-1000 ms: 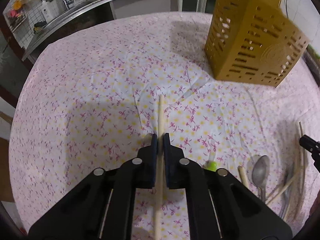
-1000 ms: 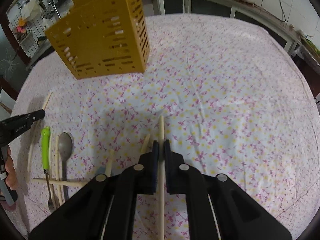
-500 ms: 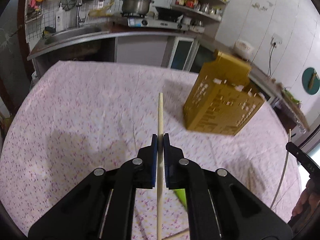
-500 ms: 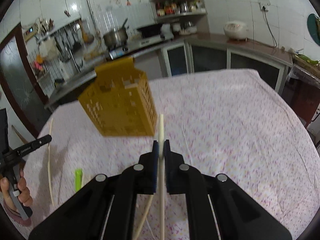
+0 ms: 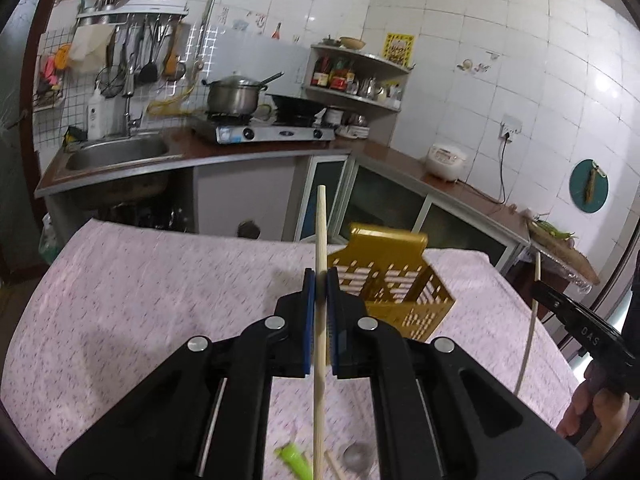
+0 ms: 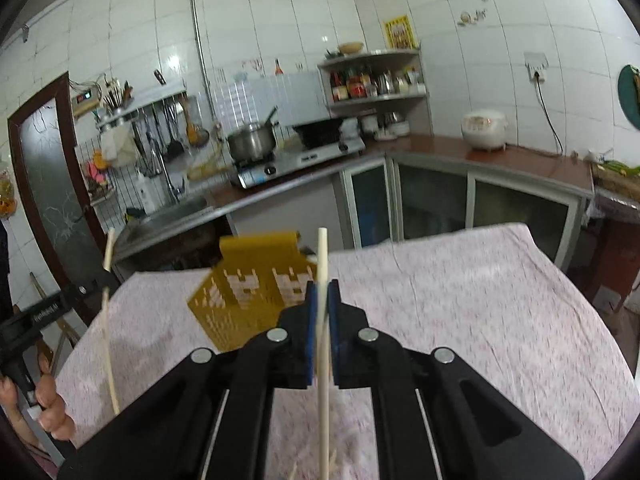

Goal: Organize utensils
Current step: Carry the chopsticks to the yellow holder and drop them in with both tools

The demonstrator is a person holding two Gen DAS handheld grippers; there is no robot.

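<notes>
My left gripper (image 5: 320, 280) is shut on a wooden chopstick (image 5: 320, 232) that stands up between its blue pads. My right gripper (image 6: 323, 292) is likewise shut on a pale chopstick (image 6: 322, 252). Both are raised above the table. The yellow slotted utensil holder (image 5: 390, 288) stands on the flowered tablecloth (image 5: 140, 300) just beyond and right of the left gripper; in the right wrist view the holder (image 6: 248, 296) is ahead and to the left. A green-handled utensil (image 5: 294, 456) and a spoon (image 5: 354, 454) lie on the cloth below the left gripper.
The right gripper's black body (image 5: 580, 328) and a hand show at the right edge of the left view. The left gripper (image 6: 44, 312) shows at the left edge of the right view. Beyond the table are a sink (image 5: 116, 156), a stove with a pot (image 5: 236, 96) and a rice cooker (image 6: 484, 128).
Both grippers have risen and tilted upward, each carrying its chopstick; the view now takes in the kitchen wall, and the holder sits lower in both frames.
</notes>
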